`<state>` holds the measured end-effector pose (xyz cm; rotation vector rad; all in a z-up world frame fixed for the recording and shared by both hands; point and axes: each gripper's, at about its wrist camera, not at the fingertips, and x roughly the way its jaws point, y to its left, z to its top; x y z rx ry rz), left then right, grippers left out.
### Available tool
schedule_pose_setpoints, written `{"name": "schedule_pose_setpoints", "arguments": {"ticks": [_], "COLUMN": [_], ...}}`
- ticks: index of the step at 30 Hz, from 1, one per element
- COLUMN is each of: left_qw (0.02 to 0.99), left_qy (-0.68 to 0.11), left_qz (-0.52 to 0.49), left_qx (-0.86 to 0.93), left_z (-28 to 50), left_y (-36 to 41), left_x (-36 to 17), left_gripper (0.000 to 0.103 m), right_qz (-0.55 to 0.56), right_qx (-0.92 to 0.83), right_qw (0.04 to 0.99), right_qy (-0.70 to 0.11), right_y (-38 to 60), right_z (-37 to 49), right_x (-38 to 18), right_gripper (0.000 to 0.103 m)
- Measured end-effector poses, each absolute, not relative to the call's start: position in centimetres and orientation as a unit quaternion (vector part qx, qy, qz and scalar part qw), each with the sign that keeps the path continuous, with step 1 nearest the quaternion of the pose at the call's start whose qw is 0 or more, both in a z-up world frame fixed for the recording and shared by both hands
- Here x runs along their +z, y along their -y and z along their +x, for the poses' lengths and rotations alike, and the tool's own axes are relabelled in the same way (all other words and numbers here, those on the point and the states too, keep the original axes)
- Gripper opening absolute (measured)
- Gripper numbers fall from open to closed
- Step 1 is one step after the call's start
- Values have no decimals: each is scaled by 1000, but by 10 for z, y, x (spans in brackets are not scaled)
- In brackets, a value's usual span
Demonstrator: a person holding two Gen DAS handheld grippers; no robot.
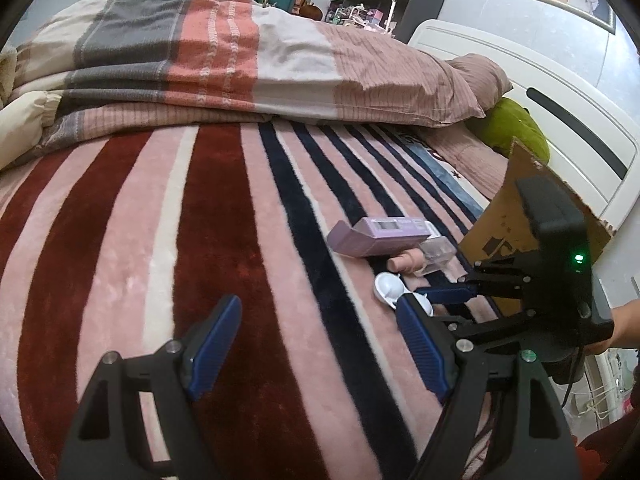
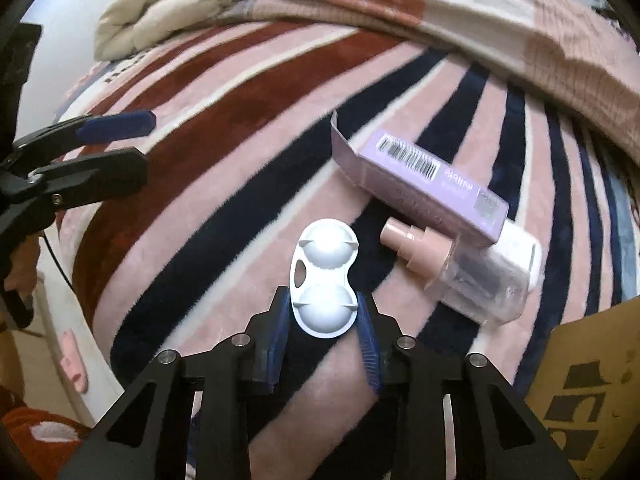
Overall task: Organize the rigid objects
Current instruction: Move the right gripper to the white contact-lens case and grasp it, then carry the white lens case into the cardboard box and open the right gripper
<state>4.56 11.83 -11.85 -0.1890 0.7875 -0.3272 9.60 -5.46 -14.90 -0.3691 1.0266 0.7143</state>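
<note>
A white two-cup plastic case lies on the striped blanket. My right gripper is shut on its near cup, pads touching both sides. Beside it lie a clear spray bottle with a pink pump and a purple box with a barcode. In the left wrist view the white case, bottle and box lie at the right, with the right gripper on the case. My left gripper is open and empty over the blanket.
A cardboard box stands at the right by the white headboard; its flap shows in the right wrist view. Folded quilts and a pillow lie along the far side. A green cushion sits near the headboard.
</note>
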Motion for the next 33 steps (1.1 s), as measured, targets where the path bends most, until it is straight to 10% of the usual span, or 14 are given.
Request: {"name": "schedule_pose_setpoints", "arguments": {"ticks": [8,15,33], "left_qw": [905,906,874], "left_qy": [-353,-322,-370], "left_qz": [-105,-109,-15], "left_qx": [-214,-251,-314], "left_z": [33,30,96], "left_y": [-85,-46,126], "left_x": [-70,-23,12], "left_gripper": [74,25,25], "right_qz": [-160,-136,-75], "right_qx": [394,416,330], "right_qw": [815,837,878], "right_qy": [-392,-329,-338], "right_y": [60,90,243], "right_z": [57,34,67], "right_x": [-84,-27,0], "right_gripper": [27,27,27]}}
